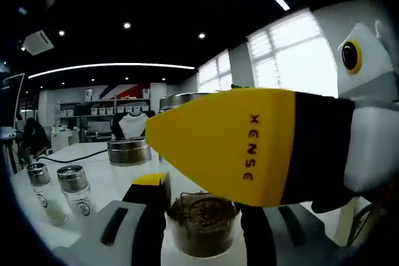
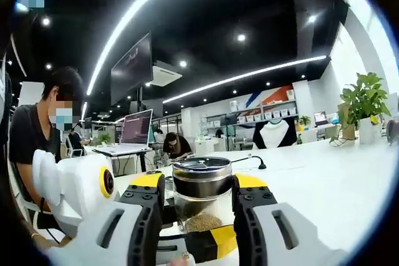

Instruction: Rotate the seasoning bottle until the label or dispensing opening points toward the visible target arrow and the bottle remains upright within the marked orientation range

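Observation:
The seasoning bottle is glass with a steel lid and brown seasoning in its lower part. It stands upright on the white table. My right gripper is shut on it, its yellow-tipped jaws tight against both sides at lid height. In the left gripper view, the bottle's lower part sits between the black jaws of my left gripper, which is shut on it. The right gripper's big yellow finger crosses in front and hides the bottle's middle. The left gripper's white body shows at lower left.
Two small capped bottles and a wider steel-lidded jar stand on the table to the left. A seated person and a laptop are at the left; a potted plant is far right.

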`<move>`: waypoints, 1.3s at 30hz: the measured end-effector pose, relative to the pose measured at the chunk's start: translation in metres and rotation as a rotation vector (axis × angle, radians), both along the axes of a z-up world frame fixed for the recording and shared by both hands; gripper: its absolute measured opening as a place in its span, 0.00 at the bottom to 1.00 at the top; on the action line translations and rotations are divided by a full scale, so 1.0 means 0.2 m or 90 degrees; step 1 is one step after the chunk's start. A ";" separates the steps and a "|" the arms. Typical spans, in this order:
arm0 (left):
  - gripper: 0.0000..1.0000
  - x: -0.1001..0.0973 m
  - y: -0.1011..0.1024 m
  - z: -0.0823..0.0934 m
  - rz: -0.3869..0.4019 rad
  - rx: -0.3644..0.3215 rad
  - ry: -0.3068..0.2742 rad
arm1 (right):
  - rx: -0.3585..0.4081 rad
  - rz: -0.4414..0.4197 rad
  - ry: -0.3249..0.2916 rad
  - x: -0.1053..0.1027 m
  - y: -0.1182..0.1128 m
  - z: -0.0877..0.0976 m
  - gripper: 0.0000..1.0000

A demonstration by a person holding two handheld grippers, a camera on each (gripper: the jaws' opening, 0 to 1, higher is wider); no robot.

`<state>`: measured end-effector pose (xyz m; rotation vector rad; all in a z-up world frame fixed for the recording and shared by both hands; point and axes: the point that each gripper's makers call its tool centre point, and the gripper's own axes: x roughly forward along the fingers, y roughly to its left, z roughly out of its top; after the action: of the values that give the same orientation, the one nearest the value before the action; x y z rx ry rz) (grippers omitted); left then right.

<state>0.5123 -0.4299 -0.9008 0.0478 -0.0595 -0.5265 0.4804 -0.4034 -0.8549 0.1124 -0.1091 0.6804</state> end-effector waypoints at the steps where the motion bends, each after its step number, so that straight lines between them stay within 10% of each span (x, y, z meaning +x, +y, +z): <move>1: 0.48 0.00 0.00 0.00 0.002 -0.001 0.004 | -0.001 -0.006 0.005 0.01 0.00 -0.01 0.42; 14: 0.48 0.00 0.03 -0.03 0.010 -0.008 0.021 | -0.025 0.003 -0.012 0.04 0.01 -0.02 0.35; 27: 0.49 -0.04 0.01 0.07 -0.076 -0.035 0.022 | 0.072 0.057 -0.007 0.07 -0.06 0.08 0.35; 39: 0.50 -0.13 0.16 -0.02 -0.082 0.030 0.029 | 0.053 0.047 -0.020 0.12 -0.10 0.10 0.35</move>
<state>0.4854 -0.3979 -0.9048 0.0790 -0.0051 -0.6574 0.5043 -0.4238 -0.8359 0.1856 -0.1643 0.7513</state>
